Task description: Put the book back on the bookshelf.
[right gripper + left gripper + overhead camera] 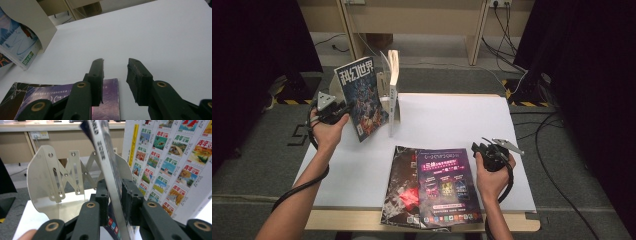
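Magazine hides left tongs' pad contact

In the left gripper view the held magazine runs off the top and bottom edges, its spine lettering too blurred to read, and it hides part of the metal rack behind it. The page of small covers there is cut by the top and right edges. On the high view the purple magazine covers much of the dark one, and its small print is unreadable.
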The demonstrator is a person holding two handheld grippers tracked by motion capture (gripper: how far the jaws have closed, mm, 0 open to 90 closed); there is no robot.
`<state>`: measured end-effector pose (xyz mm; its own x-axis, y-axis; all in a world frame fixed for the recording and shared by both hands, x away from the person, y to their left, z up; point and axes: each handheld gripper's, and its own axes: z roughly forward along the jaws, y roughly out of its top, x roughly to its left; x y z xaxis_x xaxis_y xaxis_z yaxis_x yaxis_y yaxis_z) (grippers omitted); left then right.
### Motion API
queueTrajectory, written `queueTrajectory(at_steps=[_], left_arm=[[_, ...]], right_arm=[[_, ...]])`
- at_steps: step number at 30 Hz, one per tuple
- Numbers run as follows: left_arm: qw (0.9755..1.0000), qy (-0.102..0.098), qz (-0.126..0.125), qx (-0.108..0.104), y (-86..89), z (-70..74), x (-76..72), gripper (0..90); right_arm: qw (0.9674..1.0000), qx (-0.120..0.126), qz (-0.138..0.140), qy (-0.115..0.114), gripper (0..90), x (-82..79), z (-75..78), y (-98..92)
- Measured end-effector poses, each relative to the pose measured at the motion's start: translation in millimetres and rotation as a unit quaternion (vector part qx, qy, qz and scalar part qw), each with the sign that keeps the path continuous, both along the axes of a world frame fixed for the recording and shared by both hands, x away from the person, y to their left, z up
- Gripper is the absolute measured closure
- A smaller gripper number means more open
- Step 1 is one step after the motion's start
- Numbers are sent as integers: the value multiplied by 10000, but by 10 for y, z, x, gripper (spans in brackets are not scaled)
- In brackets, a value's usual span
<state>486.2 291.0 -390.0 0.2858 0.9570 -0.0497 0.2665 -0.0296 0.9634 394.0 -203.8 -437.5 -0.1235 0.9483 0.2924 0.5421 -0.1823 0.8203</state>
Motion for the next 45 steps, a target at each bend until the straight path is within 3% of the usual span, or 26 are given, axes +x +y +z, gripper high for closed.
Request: queueTrajectory(at_steps=[5, 11, 16, 25, 28, 33, 38, 41, 45], left_arm=[[9993, 85, 191, -312, 58, -4, 21, 733], [9966, 70, 137, -808, 107, 103, 107, 712], [9945, -3, 105, -1040, 100, 212, 152, 701], [9946, -50, 89, -1036, 67, 404, 257, 679], [9949, 28, 28, -1004, 28, 447, 248, 742], [9949, 201, -58, -989, -40, 481, 191, 768], [9946, 338, -137, -971, -68, 399, 97, 743], [9935, 238, -106, -1110, -85, 308, 7, 750], [9940, 224, -4, -1072, -88, 304, -54, 797]], right_arm=[[10000, 15, -2, 72, 656, 3, -24, 7], [10000, 27, 5, 75, 654, 1, -21, 9], [10000, 27, 7, 84, 653, 2, -24, 2], [10000, 38, 14, 67, 651, 3, -11, 4], [10000, 34, 18, 57, 650, 9, -12, -1], [10000, 35, 27, 69, 645, 7, -12, -1], [10000, 42, 19, 82, 640, 6, -10, -16], [10000, 14, 24, 73, 639, 13, -19, -13], [9999, 25, 32, 120, 637, 12, -24, -2]])
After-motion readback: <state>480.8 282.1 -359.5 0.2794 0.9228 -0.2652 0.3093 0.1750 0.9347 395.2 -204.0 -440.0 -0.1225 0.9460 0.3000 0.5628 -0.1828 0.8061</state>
